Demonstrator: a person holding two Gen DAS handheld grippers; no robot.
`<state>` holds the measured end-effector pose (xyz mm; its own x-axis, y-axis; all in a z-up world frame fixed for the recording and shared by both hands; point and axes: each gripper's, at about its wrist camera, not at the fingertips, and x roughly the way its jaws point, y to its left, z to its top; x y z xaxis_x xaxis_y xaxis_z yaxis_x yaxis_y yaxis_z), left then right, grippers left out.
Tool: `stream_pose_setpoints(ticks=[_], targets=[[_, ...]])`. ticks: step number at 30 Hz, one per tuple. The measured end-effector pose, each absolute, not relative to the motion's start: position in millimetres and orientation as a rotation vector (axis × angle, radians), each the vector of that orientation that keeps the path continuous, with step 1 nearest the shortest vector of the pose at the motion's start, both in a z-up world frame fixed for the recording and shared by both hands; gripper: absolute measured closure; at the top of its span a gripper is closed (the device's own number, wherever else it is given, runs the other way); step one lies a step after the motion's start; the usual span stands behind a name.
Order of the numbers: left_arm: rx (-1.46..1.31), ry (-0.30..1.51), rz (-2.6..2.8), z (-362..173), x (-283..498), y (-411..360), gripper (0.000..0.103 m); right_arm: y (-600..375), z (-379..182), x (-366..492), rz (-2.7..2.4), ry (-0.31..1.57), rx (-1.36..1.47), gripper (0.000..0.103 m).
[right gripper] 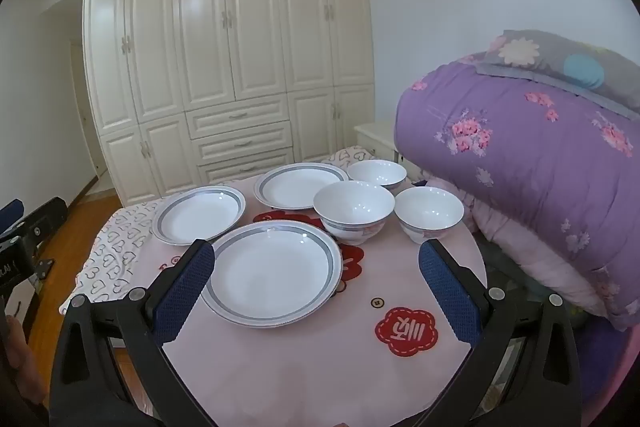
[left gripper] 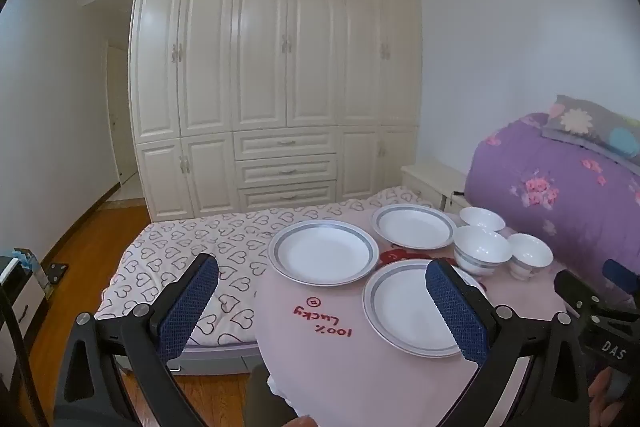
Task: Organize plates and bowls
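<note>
Nothing is gathered yet: three white grey-rimmed ceramic plates, nearest [right gripper: 272,273], and three white ceramic bowls, largest [right gripper: 354,209], lie separately on the round pink-clothed bench [right gripper: 304,367]. Both the left claw [left gripper: 322,283] and right claw [right gripper: 316,267] hover wide open, holding nothing. The next move probably calls for pinching the nearest plate's rim to stack it, beside the heart-print bed [left gripper: 192,247], purple quilt [right gripper: 532,163] and cream wardrobe [right gripper: 224,35].

White grey-banded plates [right gripper: 274,273], white bowls [right gripper: 353,205], pink tablecloth [right gripper: 320,367], purple floral quilt [right gripper: 540,155], blue-padded tongs [right gripper: 316,283]
</note>
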<state>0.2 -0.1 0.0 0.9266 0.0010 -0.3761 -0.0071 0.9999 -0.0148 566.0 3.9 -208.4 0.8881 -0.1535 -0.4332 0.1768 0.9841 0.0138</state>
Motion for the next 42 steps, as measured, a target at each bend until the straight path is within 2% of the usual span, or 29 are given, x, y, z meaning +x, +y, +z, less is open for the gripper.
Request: stream_pose_setpoints(ticks=[42], targets=[[-0.081, 0.373, 0.002, 6.7, -5.0, 6.5, 0.001, 14.3, -189.8, 575.0, -0.131, 0.400, 0.012, 0.000]])
